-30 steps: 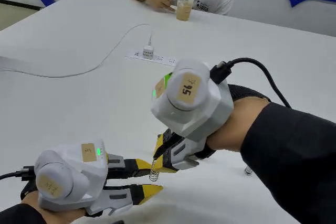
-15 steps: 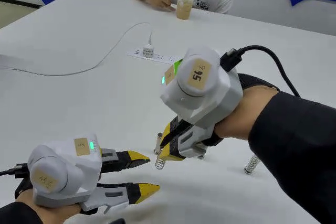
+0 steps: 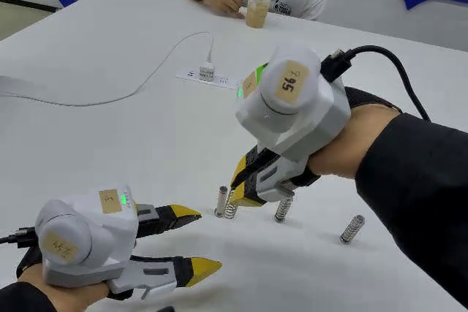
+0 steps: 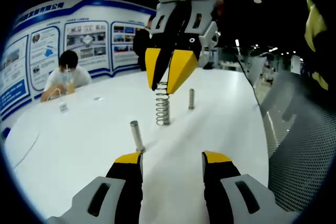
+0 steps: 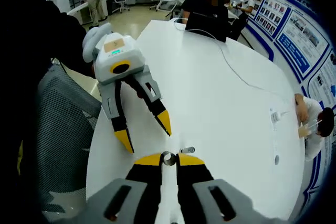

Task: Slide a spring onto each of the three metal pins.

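Right gripper: your right gripper [image 3: 247, 193] has its fingers pinched narrow on the top coil of a spring [image 4: 163, 106], which stands upright with its foot on the table [image 3: 110, 129].
Left gripper: your left gripper [image 3: 196, 240] hangs at 7 o'clock of the work, fingers wide apart with nothing between them.
Bare pin: a bare pin [image 3: 221, 201] stands just beside that spring, at its 9 o'clock in the head view. I cannot tell whether they touch.
Other springs: a second spring [image 3: 283, 210] stands at 3 o'clock of the right fingers, and a third spring [image 3: 352, 229] leans farther out at 4 o'clock. Whether a pin sits inside either is too small to tell.
Risk, missed pin: the spring you hold looks to be beside the bare pin, not over it. Let go here and it probably topples and rolls on the smooth table.
Risk, knocked pin: the pin seems to stand free. Sweep the spring or a finger sideways into it and it likely tips, so lift first and come down from above.
Risk, cocked coil: a pinch on one end can tilt the spring, and its mouth then catches the pin's top.
Risk, sleeve: your right sleeve [image 3: 417, 202] hangs above the third spring. Drop the wrist and you may brush it over.
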`<state>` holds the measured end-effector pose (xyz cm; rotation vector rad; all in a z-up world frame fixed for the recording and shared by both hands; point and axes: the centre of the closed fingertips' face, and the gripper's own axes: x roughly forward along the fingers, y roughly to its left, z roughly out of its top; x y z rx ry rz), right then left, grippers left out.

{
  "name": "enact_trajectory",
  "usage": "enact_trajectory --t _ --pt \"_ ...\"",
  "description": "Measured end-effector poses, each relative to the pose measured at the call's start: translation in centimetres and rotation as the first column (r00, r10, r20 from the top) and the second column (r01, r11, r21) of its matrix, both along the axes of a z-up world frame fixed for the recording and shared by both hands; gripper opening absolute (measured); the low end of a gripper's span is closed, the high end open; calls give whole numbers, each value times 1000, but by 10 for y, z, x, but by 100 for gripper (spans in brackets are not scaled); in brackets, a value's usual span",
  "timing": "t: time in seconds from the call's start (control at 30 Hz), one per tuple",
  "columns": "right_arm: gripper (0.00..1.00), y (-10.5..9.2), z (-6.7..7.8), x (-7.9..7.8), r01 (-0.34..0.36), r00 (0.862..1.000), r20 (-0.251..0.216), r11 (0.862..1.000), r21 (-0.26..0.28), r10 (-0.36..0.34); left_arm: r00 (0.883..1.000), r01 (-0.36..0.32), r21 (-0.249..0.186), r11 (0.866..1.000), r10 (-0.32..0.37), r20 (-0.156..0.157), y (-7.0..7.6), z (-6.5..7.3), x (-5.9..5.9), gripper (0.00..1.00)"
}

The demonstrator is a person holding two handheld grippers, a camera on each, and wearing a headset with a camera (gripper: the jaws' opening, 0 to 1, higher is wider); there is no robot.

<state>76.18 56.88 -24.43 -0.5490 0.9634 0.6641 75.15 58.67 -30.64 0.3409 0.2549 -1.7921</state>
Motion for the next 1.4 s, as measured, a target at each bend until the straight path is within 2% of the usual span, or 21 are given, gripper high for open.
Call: enact_trajectory --t 0.3,0.73,1.4 --pt "11 -7 5 7 16 1000 17 1000 -6 -16 1000 -20 8 1000 20 -13 1 -1 4 53" --pt "11 -15 7 20 33 999 40 999 -16 -32 999 -29 9 1000 29 -18 3 -1 4 55" --pt "11 -21 -2 34 31 998 49 999 -44 -29 999 -32 11 999 32 -18 4 -3 6 55"
